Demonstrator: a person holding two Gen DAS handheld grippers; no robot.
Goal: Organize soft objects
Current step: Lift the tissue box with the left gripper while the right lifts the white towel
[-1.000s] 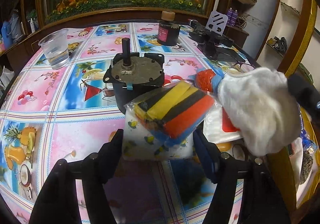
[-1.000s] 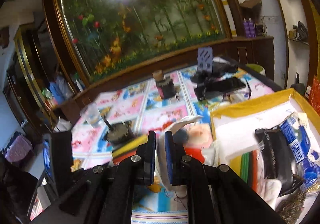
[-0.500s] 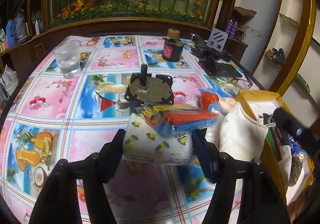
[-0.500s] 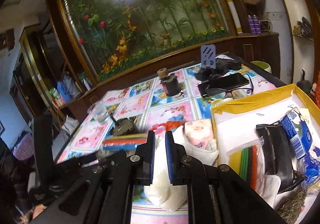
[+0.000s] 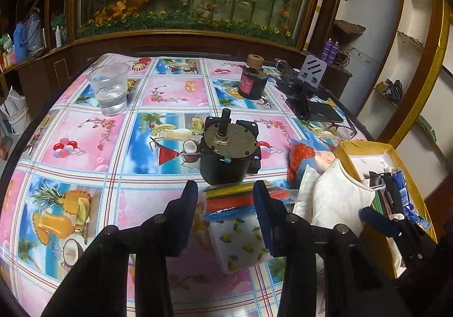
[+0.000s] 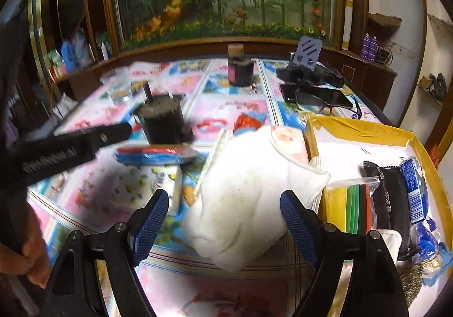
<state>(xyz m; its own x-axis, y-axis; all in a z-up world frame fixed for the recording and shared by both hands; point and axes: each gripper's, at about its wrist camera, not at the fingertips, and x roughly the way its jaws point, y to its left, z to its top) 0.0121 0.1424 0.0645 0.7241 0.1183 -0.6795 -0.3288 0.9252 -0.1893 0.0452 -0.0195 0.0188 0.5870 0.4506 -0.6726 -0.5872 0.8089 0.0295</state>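
The biggest change is at the right gripper point(image 6: 223, 220): half a second ago its jaws were pinched nearly together on the white cloth point(image 6: 254, 198), and now they stand wide apart, the cloth lying loose between them at the centre of the right wrist view, slumped against the left wall of the yellow box point(image 6: 359, 125). I judge that a release, with the cloth short of the box (it rests outside, on the tablecloth).

The left gripper point(image 5: 225, 215) has narrowed from a wide stance. Its jaws now sit close on either side of the bagged coloured sponges point(image 5: 229, 199), lower centre of the left wrist view, atop the lemon-print pack point(image 5: 240, 243). Whether the pads actually press the bag I cannot tell.

Counted, largest first:
- one yellow box, right edge
- one black motor point(image 5: 228, 155), centre
- one white cloth
- one lemon-print pack
- one bag of sponges on the table, and a second inside the box
- one plastic cup point(image 5: 109, 89), upper left
- one dark jar point(image 5: 252, 80), upper centre
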